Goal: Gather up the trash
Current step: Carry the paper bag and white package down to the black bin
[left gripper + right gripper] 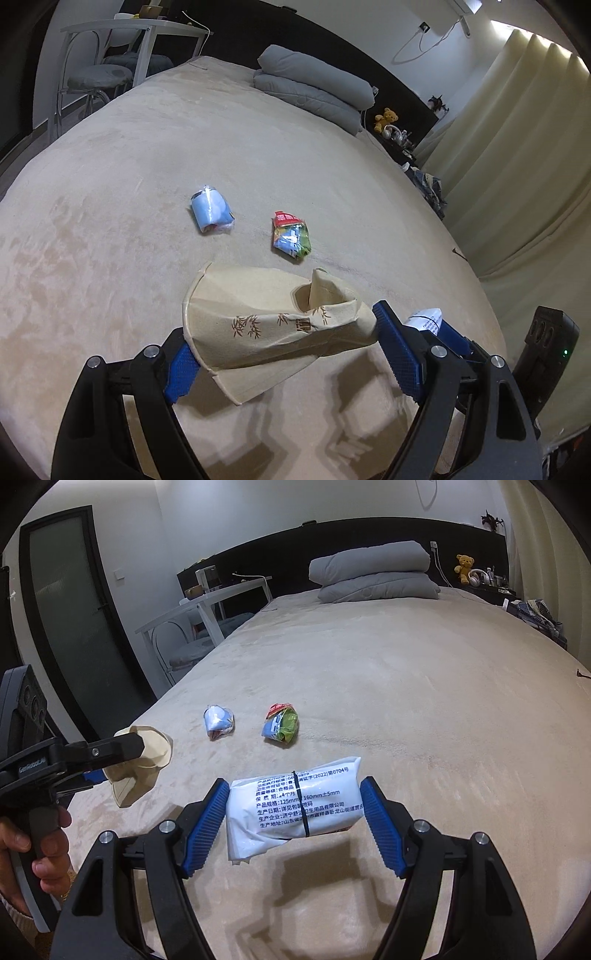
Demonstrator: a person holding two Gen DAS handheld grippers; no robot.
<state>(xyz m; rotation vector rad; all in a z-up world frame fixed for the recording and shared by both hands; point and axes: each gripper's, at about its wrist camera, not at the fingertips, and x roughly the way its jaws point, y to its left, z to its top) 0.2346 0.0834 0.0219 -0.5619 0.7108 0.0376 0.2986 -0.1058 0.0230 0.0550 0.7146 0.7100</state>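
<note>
On the bed (pixel 110 221), 2 pieces of trash are left lying: a crumpled blue wrapper (pixel 212 214) and a red and green wrapper (pixel 291 236). The other 2 pieces are already lifted clear of the cover.

The left gripper (pixel 280 354) is seen with its jaws pinching a flattened tan tissue pack (pixel 273 325), the pack spanning the gap from 1 blue pad to the other. In the right wrist view the same pack (pixel 142 764) is seen hanging from that gripper (pixel 122 760), with a hand (pixel 40 849) wrapped round its grip. The right gripper (pixel 295 823) is seen with its jaws clamped on the short ends of a white tissue pack (pixel 295 805), whose long axis runs straight across from pad to pad.

Places are given from the red and green wrapper. The blue wrapper lies just to its left, apart from it, at about the same depth on the bed. The grey pillows (pixel 373 576) are stacked well beyond it, by the headboard. Both grippers are held on its near side, above the cover, the left one nearer the blue wrapper and the right one more in line with the red and green one.

With both pairs of jaws occupied, neither remaining wrapper can be taken until a load is dropped; no bin is visible in either view. Once freed, each gripper would probably be sent ahead and down to the wrapper on its own side. The long axis of the red and green wrapper is judged to run roughly away from the jaws, so it would be closed on across its narrow width.
</note>
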